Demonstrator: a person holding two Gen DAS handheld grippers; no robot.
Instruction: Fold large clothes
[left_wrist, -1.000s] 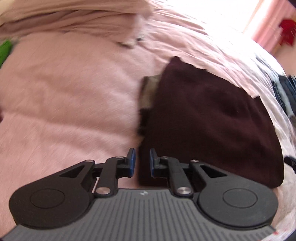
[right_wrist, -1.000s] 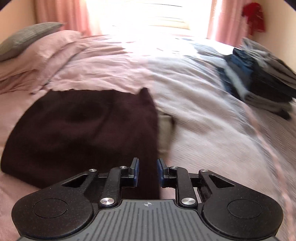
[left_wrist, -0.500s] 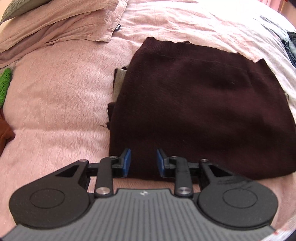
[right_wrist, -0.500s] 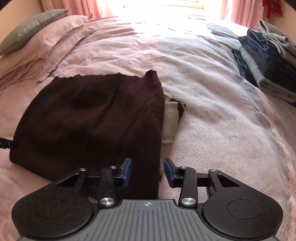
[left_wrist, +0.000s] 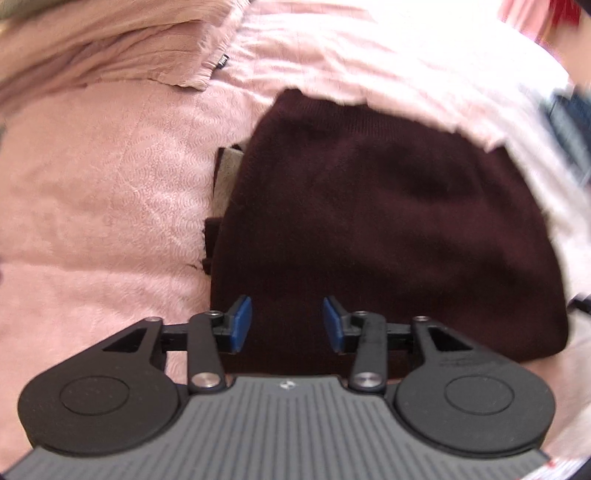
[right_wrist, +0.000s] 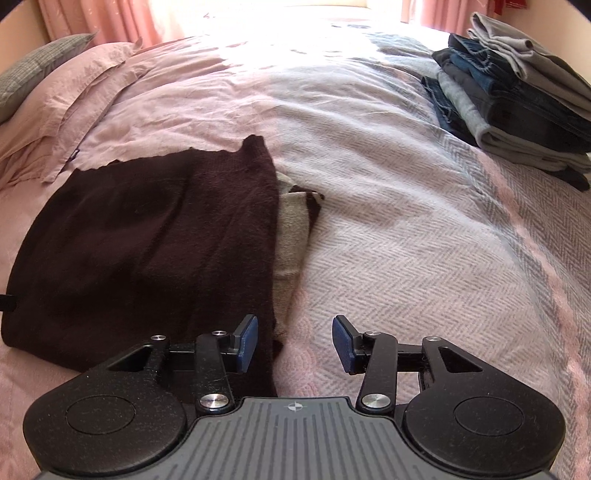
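My left gripper (left_wrist: 286, 324) and right gripper (right_wrist: 294, 344) were both opening, nothing between their blue pads. The folded dark maroon knit sweater (right_wrist: 147, 240) lay flat on the pink bedspread (left_wrist: 110, 192), beneath my fingers.

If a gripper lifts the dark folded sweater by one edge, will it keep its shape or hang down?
The dark sweater is soft knit lying flat on the bed, so it would probably droop. Its layers, with a grey part peeking out, may well slide apart.

Window glare ahead (overexposed); left view blurred
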